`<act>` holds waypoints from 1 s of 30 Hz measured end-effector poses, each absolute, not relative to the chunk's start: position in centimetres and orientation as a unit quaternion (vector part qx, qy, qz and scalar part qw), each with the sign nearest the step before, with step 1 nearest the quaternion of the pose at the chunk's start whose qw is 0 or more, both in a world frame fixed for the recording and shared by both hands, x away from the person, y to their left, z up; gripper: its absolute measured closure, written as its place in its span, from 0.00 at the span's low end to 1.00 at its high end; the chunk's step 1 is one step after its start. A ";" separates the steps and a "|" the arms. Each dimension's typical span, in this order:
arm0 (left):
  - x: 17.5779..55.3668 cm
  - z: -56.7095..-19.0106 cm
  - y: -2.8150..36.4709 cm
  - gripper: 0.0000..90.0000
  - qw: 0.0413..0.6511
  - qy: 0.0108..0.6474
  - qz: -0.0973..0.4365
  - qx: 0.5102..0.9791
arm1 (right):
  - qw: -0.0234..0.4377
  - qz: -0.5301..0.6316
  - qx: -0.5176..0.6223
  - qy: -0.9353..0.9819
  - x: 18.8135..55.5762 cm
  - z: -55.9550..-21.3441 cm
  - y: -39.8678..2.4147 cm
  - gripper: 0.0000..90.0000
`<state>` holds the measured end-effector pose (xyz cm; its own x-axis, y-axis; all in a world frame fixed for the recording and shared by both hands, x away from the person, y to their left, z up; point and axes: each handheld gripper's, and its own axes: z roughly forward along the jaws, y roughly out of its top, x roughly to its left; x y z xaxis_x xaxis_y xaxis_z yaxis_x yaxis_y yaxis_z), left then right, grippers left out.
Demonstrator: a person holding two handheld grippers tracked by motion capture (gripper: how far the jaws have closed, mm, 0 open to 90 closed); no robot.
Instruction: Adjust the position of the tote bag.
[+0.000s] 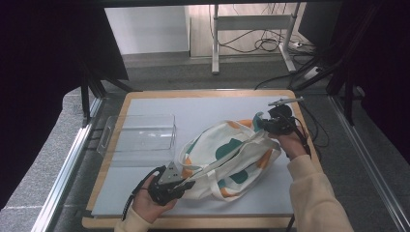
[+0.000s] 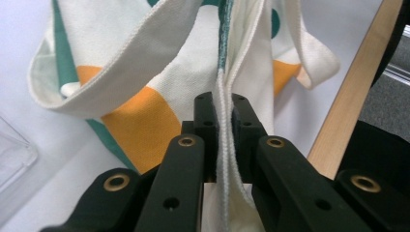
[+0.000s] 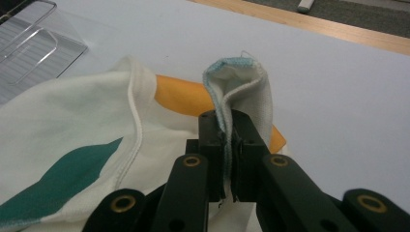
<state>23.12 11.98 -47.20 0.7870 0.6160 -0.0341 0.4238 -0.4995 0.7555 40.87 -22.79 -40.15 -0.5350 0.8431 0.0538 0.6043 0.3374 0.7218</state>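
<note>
Both forearms wore loose cream sleeves, the right sleeve showing far more length than the left sleeve. Left gripper: black body, grey three-cornered plate on top, black cable looping off behind the hand. Right gripper: black body, thin grey plate above it, black cable trailing past the wrist. In both gripper views the jaws were matte black, made of flat linked bars with brass-ringed pivot holes, small plain holes beside them, and blocky square pads.
</note>
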 end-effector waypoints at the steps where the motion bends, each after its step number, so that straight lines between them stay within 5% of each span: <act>1: 23.2 -47.1 12.0 0.94 0.398 0.303 0.122 0.857 | 0.171 0.358 0.449 0.800 40.6 -40.1 -23.0 0.94; 30: 28.3 -44.4 13.5 0.94 0.400 0.309 0.139 0.851 | 0.190 0.418 0.451 0.765 33.5 -39.5 -27.0 0.94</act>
